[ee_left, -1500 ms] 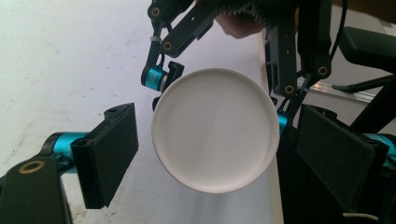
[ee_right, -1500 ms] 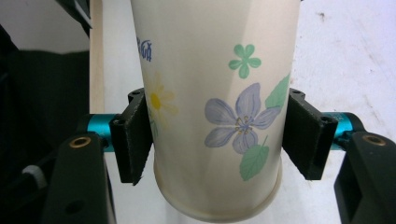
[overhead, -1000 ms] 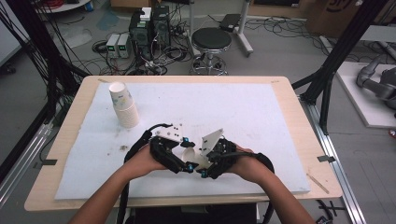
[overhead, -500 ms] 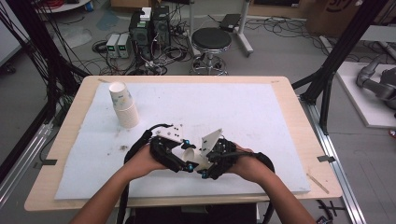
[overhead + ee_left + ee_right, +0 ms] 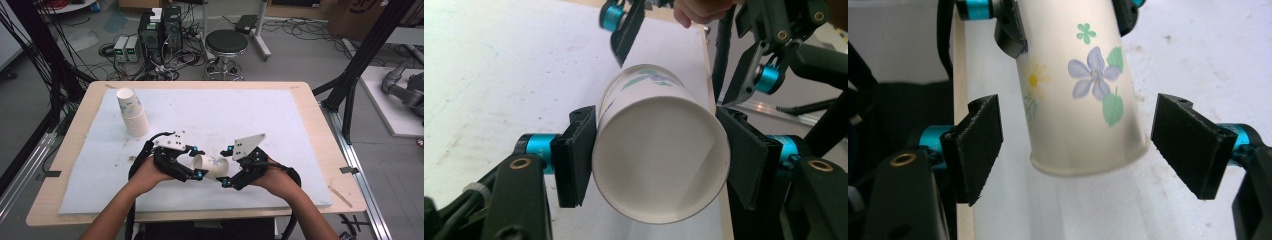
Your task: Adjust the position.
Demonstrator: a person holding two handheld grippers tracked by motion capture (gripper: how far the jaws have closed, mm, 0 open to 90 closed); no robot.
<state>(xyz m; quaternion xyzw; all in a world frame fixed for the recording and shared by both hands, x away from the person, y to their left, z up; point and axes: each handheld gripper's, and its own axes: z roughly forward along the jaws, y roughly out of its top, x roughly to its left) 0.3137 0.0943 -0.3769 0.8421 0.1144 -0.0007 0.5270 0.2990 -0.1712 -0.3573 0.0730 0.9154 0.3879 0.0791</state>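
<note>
A white paper cup printed with flowers lies on its side above the white mat. My left gripper is shut on one end of it. In the left gripper view the pads press both sides of the cup, and these jaws have just been closing. My right gripper stands open at the cup's other end. Its jaws have just been opening. In the right gripper view the cup sits between the pads with a gap on each side.
A stack of paper cups lies at the back left of the white mat, which covers a wooden table. A stool and electronics boxes stand on the floor beyond the table.
My left jaws have closed onto the cup. My right gripper has let its jaws widen and has drawn a little to the right, so the cup now shows between the two grippers.
</note>
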